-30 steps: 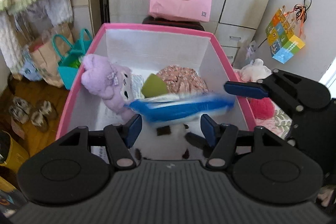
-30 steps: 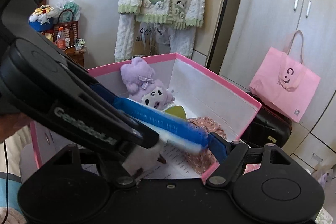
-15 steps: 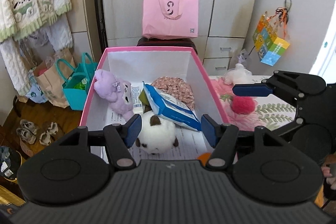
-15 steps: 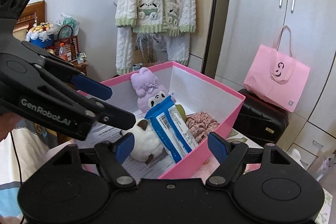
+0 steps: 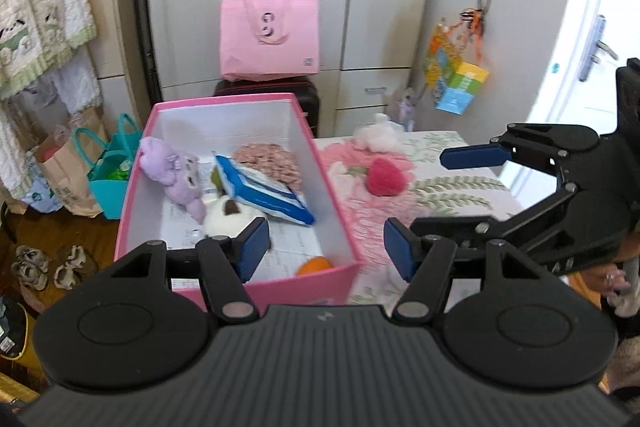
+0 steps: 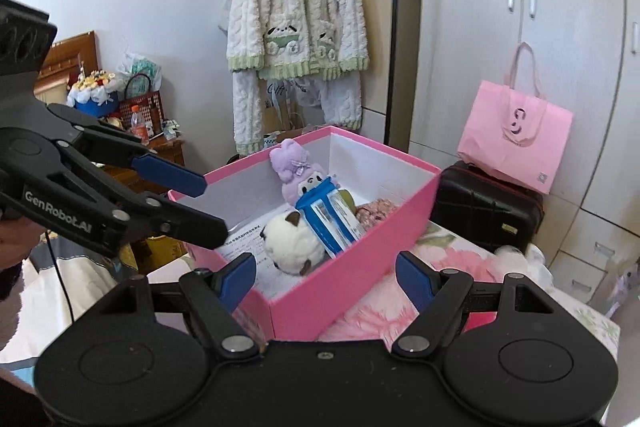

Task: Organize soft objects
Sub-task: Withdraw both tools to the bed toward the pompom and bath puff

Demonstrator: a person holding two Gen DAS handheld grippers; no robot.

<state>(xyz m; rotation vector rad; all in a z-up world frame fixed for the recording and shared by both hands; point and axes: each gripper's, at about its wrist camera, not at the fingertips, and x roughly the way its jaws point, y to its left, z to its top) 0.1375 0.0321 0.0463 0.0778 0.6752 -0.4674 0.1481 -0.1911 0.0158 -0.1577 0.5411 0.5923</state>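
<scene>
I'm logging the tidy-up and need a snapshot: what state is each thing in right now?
Pink box: open, no lid on it.
Blue packet: in the box, leaning on the white plush.
White plush: lying in the box.
Purple plush: in the box, against its wall.
Red plush ball: outside the box, on the floral cover.
Left gripper: open, empty.
Right gripper: open, empty.

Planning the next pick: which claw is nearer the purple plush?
Left. The left claw hangs by the pink box's near end on the purple plush's side; the right claw is beyond the opposite wall, over the bedspread.
</scene>
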